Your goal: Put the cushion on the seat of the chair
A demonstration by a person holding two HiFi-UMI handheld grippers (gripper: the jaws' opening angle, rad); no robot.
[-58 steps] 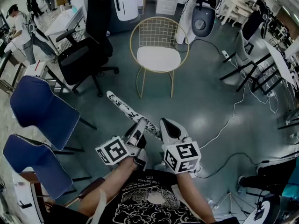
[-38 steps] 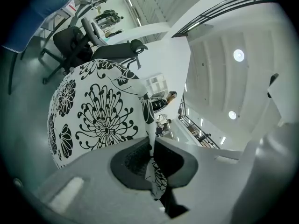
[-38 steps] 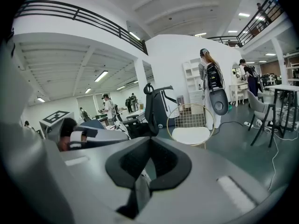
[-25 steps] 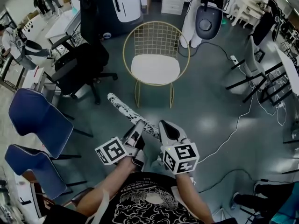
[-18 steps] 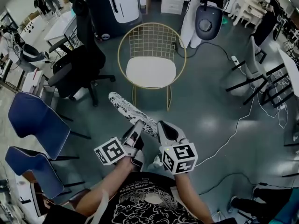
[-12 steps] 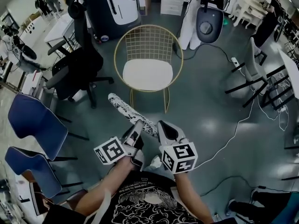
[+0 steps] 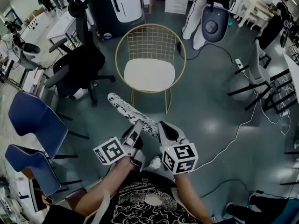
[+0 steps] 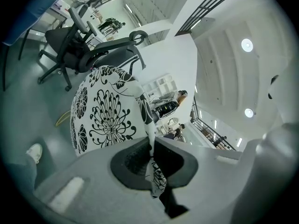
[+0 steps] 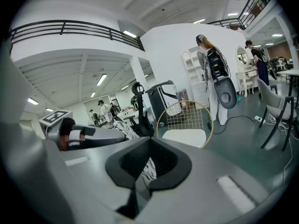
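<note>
A white cushion (image 7: 127,109) with a black flower print hangs edge-on between my two grippers, low over the floor. My left gripper (image 7: 137,127) is shut on its near edge, and the fabric (image 8: 105,111) fans out beyond the jaws. My right gripper (image 7: 163,127) is shut on the same edge, with a strip of printed cloth (image 9: 148,168) pinched between its pads. The gold wire chair (image 7: 149,41) with a bare white seat (image 7: 149,74) stands just beyond the cushion's far end. In the right gripper view the chair (image 9: 184,135) lies straight ahead.
A black office chair (image 7: 77,59) stands left of the gold chair. Two blue chairs (image 7: 37,115) (image 7: 30,164) are at the far left. A white cable (image 7: 233,134) runs across the floor on the right, near dark table legs (image 7: 259,76). A white machine (image 7: 215,24) stands behind.
The gold chair has slid down the head view and looks larger, so I have come closer to it. Both grippers keep their hold on the cushion.
</note>
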